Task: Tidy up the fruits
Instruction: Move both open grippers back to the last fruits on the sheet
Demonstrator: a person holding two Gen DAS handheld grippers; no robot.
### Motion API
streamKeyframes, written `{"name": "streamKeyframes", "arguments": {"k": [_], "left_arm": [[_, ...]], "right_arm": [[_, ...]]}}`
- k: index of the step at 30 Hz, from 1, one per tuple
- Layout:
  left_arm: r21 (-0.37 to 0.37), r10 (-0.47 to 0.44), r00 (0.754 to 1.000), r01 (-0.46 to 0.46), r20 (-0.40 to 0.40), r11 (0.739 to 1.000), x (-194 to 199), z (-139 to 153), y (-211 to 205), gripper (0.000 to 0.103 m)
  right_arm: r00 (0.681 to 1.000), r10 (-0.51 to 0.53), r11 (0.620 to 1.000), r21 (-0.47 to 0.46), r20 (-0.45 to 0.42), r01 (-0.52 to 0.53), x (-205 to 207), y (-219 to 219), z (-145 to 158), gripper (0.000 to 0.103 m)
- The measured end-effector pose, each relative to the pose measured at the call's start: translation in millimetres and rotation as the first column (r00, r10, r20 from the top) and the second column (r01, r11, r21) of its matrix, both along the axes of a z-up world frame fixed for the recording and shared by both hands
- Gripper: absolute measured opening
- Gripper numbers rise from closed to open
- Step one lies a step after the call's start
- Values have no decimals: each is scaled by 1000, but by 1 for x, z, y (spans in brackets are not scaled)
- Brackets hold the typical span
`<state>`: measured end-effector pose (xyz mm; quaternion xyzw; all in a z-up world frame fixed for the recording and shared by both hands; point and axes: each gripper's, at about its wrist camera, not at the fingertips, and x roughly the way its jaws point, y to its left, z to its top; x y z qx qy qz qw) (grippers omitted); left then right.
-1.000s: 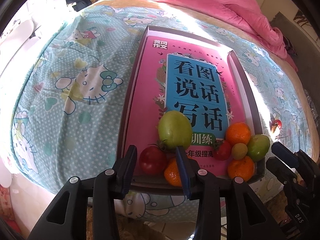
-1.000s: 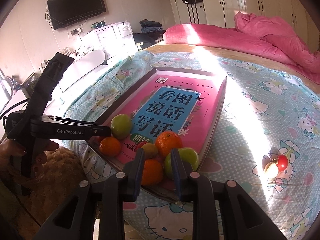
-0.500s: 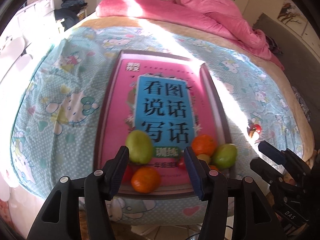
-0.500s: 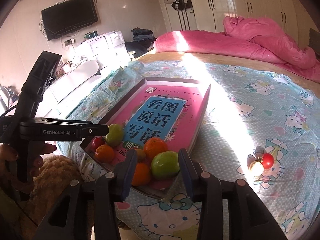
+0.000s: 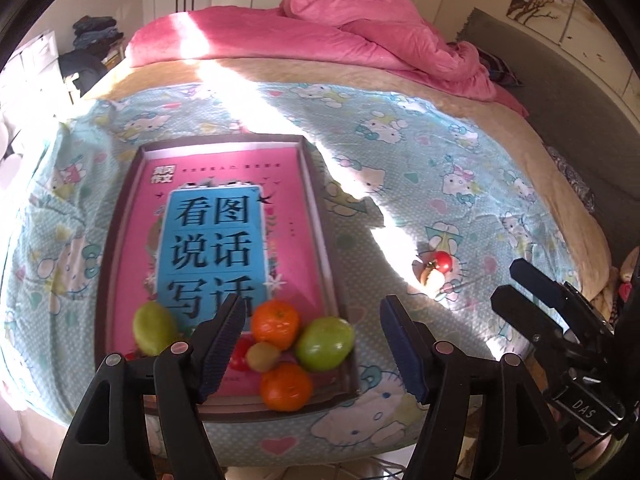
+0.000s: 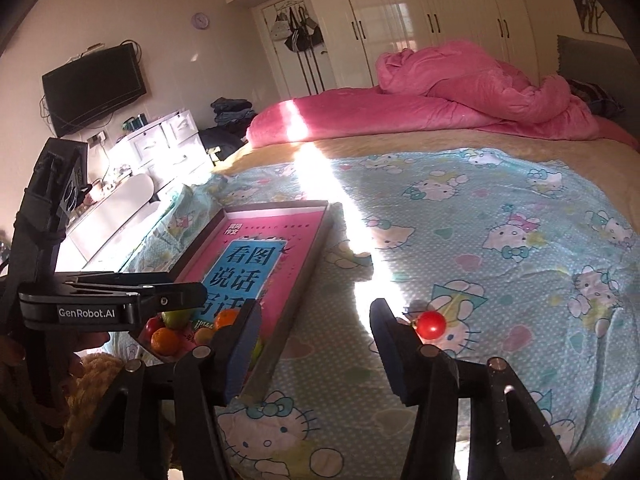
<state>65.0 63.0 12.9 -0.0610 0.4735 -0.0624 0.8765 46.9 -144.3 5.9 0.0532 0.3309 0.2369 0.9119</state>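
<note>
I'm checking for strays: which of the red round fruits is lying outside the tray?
The small red cherry tomato lying alone on the cartoon-print bedsheet, right of the brown tray; the other red fruit sits inside it.

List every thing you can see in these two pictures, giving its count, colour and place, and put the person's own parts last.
Shallow brown cardboard tray: one, on the bedsheet.
Pink book with blue title panel: one, lying in the tray.
Round orange tangerines: three seen, at the tray's near end.
Smooth green fruits: two, near end of the tray.
Small brownish-green kiwi: one, among the tangerines.
Small red tomato: one, on the sheet outside the tray; another red one shows in the tray.
Light blue cartoon-cat bedsheet: one, covering the bed.
Fluffy pink duvet: one, bunched at the far end.
Black wall television: one, left wall.
Left gripper: black, jaws opening, nothing between them.
Right gripper: black, jaws opening, nothing between them.
</note>
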Motion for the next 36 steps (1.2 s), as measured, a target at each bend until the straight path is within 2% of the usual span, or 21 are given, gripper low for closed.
{"name": "streamKeyframes", "arguments": {"k": [8, 17, 25, 36], "left_arm": [[25, -75, 997, 75, -21, 997, 14, -4, -50, 72], [43, -148, 988, 149, -36, 988, 21, -7, -96, 72], [43, -165, 986, 167, -34, 985, 26, -10, -112, 72], [60, -175, 984, 177, -39, 982, 36, -22, -126, 72]], "right_arm": [[994, -112, 993, 28, -3, 112, 2, -40, -1, 65], [983, -183, 982, 35, -2, 183, 3, -74, -2, 69], [976, -216, 975, 56, 5, 215, 2, -93, 1, 75], [973, -233, 971, 59, -6, 232, 11, -111, -4, 76]]}}
